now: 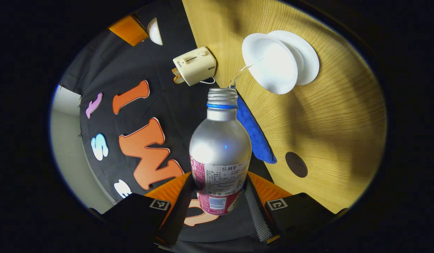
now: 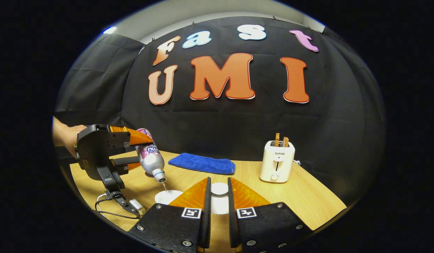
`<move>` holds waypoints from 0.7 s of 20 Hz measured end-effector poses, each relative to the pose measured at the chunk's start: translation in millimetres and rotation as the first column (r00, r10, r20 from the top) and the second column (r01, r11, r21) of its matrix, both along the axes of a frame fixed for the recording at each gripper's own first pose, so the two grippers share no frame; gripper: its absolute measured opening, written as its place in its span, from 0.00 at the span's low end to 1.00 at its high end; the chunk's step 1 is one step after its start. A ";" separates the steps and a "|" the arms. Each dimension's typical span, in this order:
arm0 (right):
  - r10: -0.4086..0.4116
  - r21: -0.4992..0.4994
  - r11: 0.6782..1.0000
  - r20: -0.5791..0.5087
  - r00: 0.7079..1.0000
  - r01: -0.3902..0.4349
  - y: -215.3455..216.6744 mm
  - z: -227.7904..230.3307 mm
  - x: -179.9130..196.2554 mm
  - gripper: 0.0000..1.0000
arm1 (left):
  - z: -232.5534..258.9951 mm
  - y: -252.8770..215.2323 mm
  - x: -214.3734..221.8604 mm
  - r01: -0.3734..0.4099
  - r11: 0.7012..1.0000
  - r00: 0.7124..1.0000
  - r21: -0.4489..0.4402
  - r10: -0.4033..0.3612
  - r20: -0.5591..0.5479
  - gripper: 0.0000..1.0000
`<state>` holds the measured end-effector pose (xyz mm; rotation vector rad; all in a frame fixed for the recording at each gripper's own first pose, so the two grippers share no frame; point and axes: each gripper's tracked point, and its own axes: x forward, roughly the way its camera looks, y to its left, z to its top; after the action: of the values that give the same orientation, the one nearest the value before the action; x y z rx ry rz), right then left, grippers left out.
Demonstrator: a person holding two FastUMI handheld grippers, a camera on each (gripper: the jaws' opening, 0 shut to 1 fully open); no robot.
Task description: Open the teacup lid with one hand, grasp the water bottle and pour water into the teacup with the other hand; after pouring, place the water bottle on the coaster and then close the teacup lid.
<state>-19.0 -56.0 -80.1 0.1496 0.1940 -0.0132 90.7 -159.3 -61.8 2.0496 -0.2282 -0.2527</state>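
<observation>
Left gripper [image 1: 219,189]: clenched on the bottle [image 1: 220,147], both fingers pressing its labelled lower body; seen from the right gripper view [image 2: 132,151], a hand [image 2: 64,138] held it over the left part of the table.
Bottle: capless, tipped mouth-down toward the cup; a thin stream of water [image 1: 241,72] ran from its neck in the left gripper view. In the right gripper view the bottle [image 2: 150,156] slanted with its neck low, just above the cup [image 2: 167,196].
Cup: white, open, on the wooden table [image 1: 325,116], standing on a white saucer [image 1: 306,58]; the cup [image 1: 271,65] lay beyond the bottle's mouth.
Right gripper [image 2: 217,202]: fingers close together around the white lid [image 2: 219,189], which sat between them; whether both pressed on it I could not tell.
Coaster [image 1: 296,164]: a dark round disc on the table, bare, well apart from the cup.
Cloth [image 2: 202,163]: blue, folded, near the table's back edge.
Toaster [image 2: 277,161]: cream, upright, right of the cloth, two slices standing in its slots.
Cable [image 2: 111,207]: dark, hanging from the left gripper to the table.
</observation>
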 end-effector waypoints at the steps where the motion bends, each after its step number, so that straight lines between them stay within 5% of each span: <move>1: -0.001 -0.001 1.000 0.000 1.000 0.001 0.1 0.4 0.2 0.22 | 0.2 -1.1 -1.4 0.009 1.000 1.000 -0.001 -0.009 -0.012 0.87; 14: -0.001 -0.014 1.000 -0.004 1.000 0.001 0.7 0.6 0.2 0.22 | 20.0 -10.0 6.9 0.027 0.995 0.998 0.091 -0.032 0.051 0.82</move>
<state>-18.8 -55.3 -79.5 0.1354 0.1978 -0.0163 97.5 -169.4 -41.8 2.1458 -0.2839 -0.2309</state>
